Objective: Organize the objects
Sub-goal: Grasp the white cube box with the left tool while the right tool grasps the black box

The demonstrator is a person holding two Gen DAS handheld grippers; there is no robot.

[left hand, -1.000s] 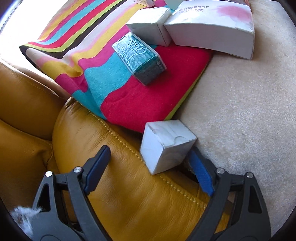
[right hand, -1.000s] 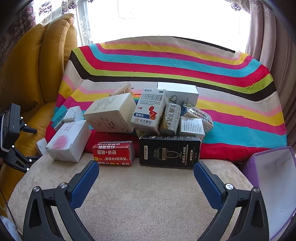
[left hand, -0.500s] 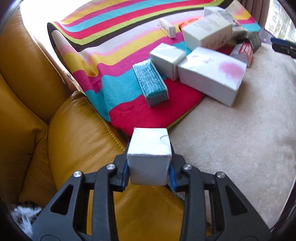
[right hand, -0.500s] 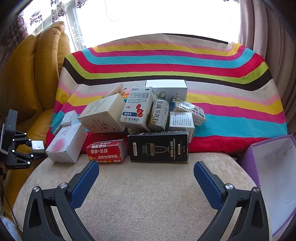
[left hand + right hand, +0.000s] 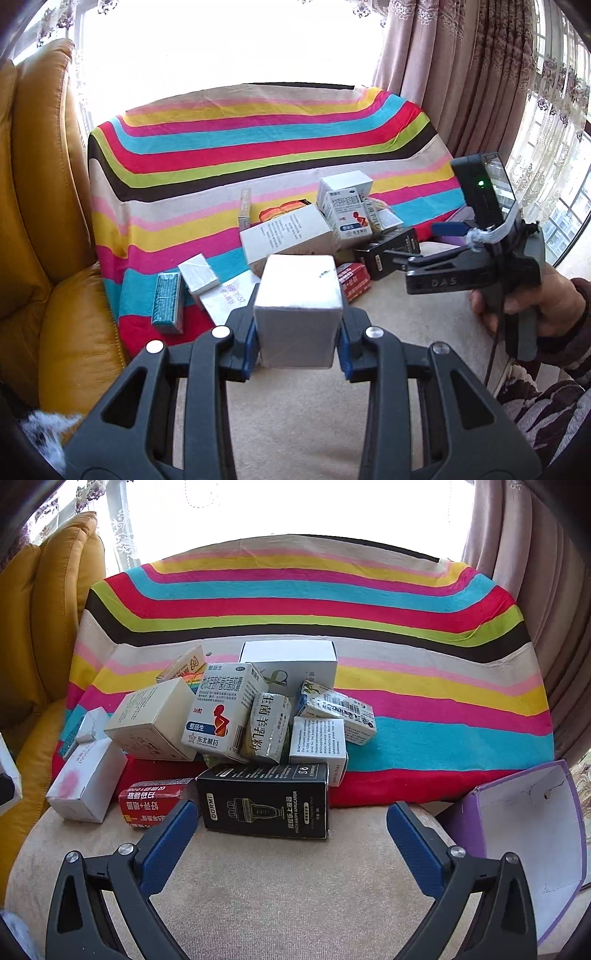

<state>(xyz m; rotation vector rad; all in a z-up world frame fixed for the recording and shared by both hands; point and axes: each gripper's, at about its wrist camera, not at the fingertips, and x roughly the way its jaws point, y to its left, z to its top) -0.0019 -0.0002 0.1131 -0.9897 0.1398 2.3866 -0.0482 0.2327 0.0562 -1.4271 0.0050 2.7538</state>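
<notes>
From my remote feed, purple box (image 5: 524,853) cut off at right edge, white box (image 5: 297,310) hiding pile behind, small box print unreadable.

You are working in a home living room. A mustard leather armchair (image 5: 40,236) stands at your left, and patterned curtains (image 5: 461,85) with lace sheers hang at the bright window (image 5: 229,44) behind. A rainbow-striped cloth (image 5: 306,605) is draped over the back of a beige upholstered seat (image 5: 280,886), where household medicine and product boxes (image 5: 243,720) lie heaped.
</notes>
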